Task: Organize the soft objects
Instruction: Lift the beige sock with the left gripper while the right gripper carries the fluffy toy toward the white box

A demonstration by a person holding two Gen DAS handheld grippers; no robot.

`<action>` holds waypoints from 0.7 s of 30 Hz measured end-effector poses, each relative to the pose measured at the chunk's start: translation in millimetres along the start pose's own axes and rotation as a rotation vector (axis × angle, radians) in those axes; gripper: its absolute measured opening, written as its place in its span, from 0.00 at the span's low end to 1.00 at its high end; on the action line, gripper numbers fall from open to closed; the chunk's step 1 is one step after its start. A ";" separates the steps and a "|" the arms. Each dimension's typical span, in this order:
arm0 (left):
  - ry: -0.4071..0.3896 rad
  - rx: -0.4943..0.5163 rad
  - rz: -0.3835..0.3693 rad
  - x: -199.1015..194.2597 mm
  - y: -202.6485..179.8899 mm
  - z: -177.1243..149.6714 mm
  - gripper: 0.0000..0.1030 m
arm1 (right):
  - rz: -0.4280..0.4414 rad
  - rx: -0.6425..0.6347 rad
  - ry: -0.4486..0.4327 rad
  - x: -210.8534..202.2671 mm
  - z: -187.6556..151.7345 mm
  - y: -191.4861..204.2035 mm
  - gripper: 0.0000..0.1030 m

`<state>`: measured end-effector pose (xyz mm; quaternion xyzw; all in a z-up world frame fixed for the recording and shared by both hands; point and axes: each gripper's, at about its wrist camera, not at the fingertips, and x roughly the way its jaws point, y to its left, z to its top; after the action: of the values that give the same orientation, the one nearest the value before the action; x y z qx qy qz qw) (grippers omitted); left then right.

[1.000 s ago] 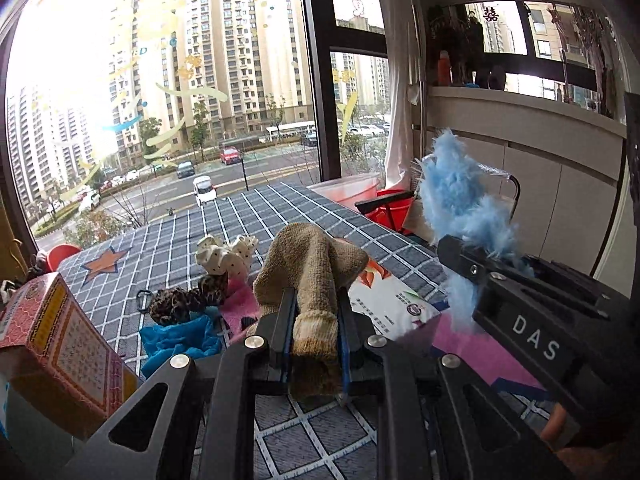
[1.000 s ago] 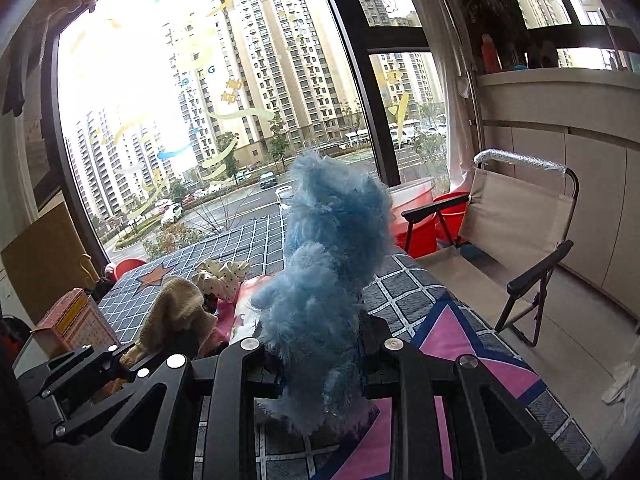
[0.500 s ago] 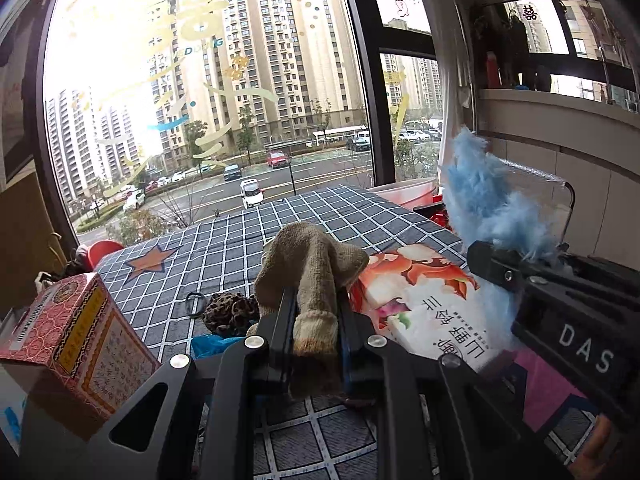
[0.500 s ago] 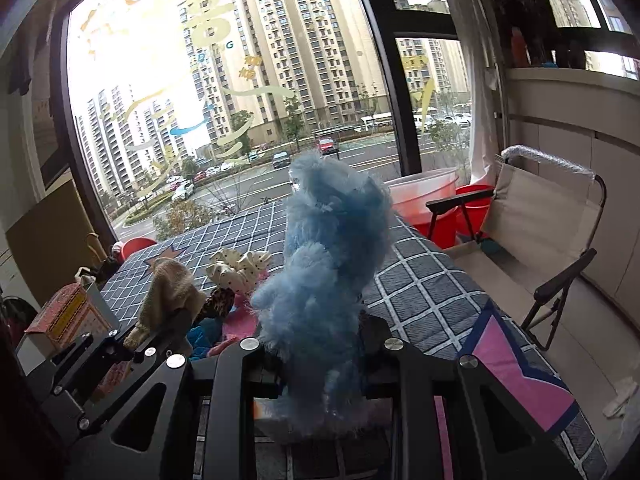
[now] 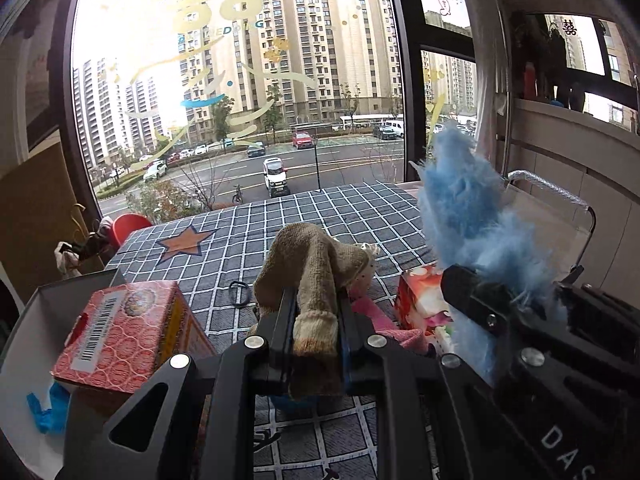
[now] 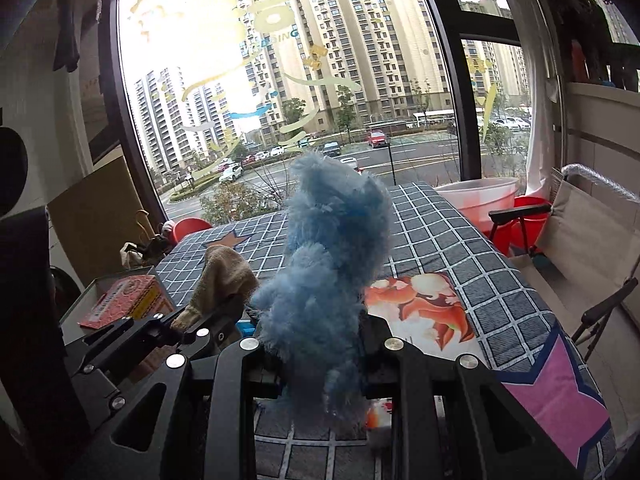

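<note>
left gripper (image 5: 316,320) is clamped tight on a tan sock (image 5: 316,276), lifted above the checked cloth (image 5: 320,216). right gripper (image 6: 320,344) pinches a fluffy blue sock (image 6: 332,264), upright, clear of the clutter. probably carrying both toward the box (image 5: 36,320) beside the left gripper.

A surface (image 5: 328,216) covered in dark grey cloth with a white grid pattern and an orange star (image 5: 186,242). A tan knitted sock (image 5: 316,280), darker brown at its cuff. A fluffy sky-blue soft item (image 6: 332,264). A red box (image 5: 124,328) printed with a pale circle pattern, a white barcode strip and a yellow side. A white packet (image 6: 420,308) with orange and red artwork. Black claws (image 5: 316,312). A beige folding chair (image 6: 588,236) with black arms.
</note>
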<state>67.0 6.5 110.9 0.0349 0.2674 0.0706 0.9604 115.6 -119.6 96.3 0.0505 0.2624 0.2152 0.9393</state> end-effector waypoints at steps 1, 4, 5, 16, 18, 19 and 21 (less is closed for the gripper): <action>0.003 -0.008 0.005 -2.1 3.7 2.3 0.18 | 0.010 -0.003 -0.003 -1.2 1.8 3.0 0.26; 0.007 -0.021 0.025 -7.5 13.0 8.6 0.18 | 0.038 -0.018 -0.010 -4.8 6.4 12.2 0.26; 0.007 -0.025 0.032 -10.4 16.3 10.9 0.18 | 0.048 -0.022 -0.013 -5.9 8.1 14.8 0.26; 0.019 -0.067 0.091 -26.8 53.8 24.2 0.18 | 0.193 -0.039 0.011 -3.9 27.0 50.8 0.26; 0.034 -0.086 0.105 -27.0 65.2 24.1 0.18 | 0.211 -0.048 0.022 -0.1 29.1 58.6 0.26; 0.043 -0.096 0.111 -27.0 71.9 24.9 0.18 | 0.222 -0.051 0.031 2.2 30.2 62.2 0.26; 0.058 -0.116 0.126 -27.8 84.2 25.0 0.18 | 0.235 -0.057 0.047 6.7 32.5 69.6 0.26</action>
<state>46.6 84.6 155.2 -0.0059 0.2878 0.1472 0.9463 111.2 -53.4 135.5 0.0490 0.2704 0.3326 0.9021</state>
